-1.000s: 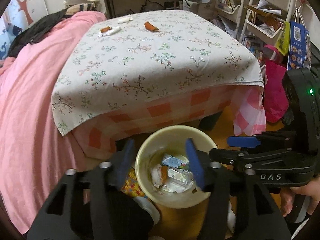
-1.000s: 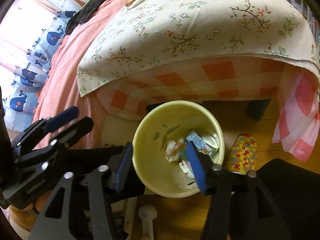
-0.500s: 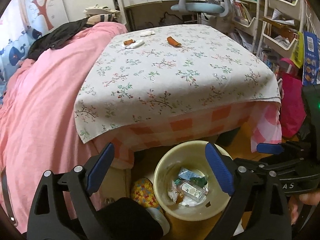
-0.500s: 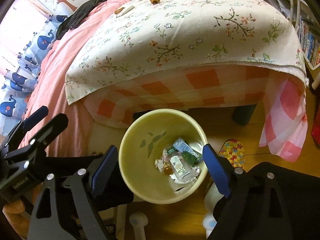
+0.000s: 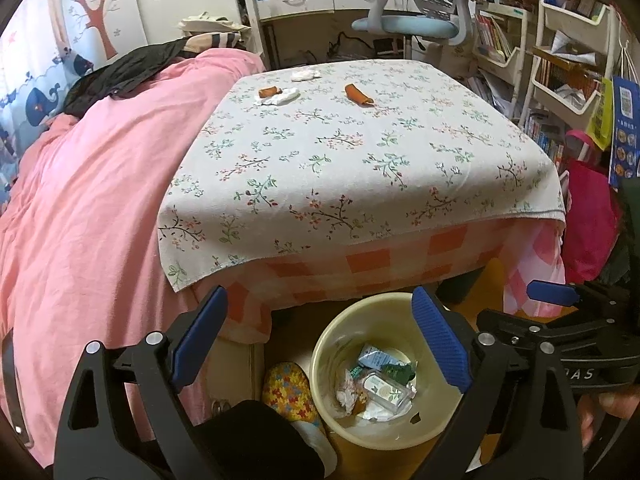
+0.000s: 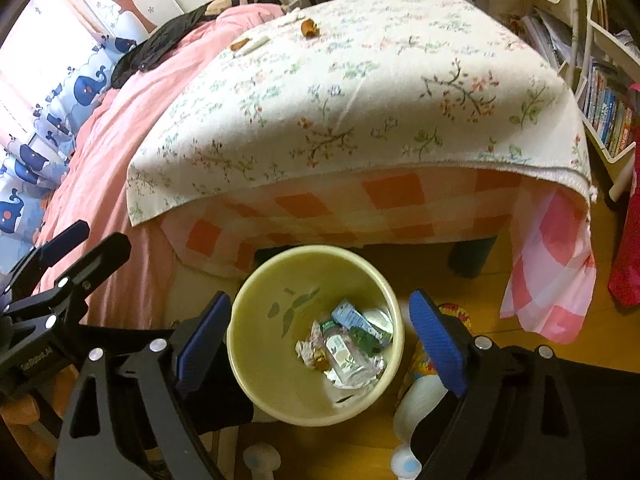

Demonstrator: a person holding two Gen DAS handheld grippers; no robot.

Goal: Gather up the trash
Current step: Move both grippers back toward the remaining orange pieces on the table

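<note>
Both tools hang above the floor in front of the low table, tilted down toward the cream waste bin (image 5: 384, 432), which serves as the landmark here. The left hand-held gripper (image 5: 320, 340) is released, its blue-padded fingers (image 5: 440, 344) spread wide with nothing between them; the bin sits below the gap, nearer the right-side finger. The right hand-held gripper (image 6: 320, 340) is likewise released and empty, its fingers (image 6: 438, 344) straddling the bin (image 6: 280, 392) from above, one on each side of the rim. Each tool shows at the edge of the other's view, so they hang side by side, with a bit of the person's hand visible at the lower right of the left view.

Inside the bin lie a small clear bottle (image 6: 344, 356), crumpled tissue (image 6: 306, 350), a pale blue packet (image 6: 352, 316) and a dark green wrapper (image 6: 366, 340). Just beside the bin on the wooden floor rests a colourful patterned slipper (image 5: 290, 394).

Beyond the bin rises the tabletop (image 5: 360, 168), covered by a floral cloth over an orange checked cloth. At its far end, well apart from both tools, lie an orange peel-like scrap (image 5: 359, 94), a brown scrap on white tissue (image 5: 276, 95) and another white wad (image 5: 305, 75). Left of the tabletop spreads a pink blanket (image 5: 88, 208).
</note>
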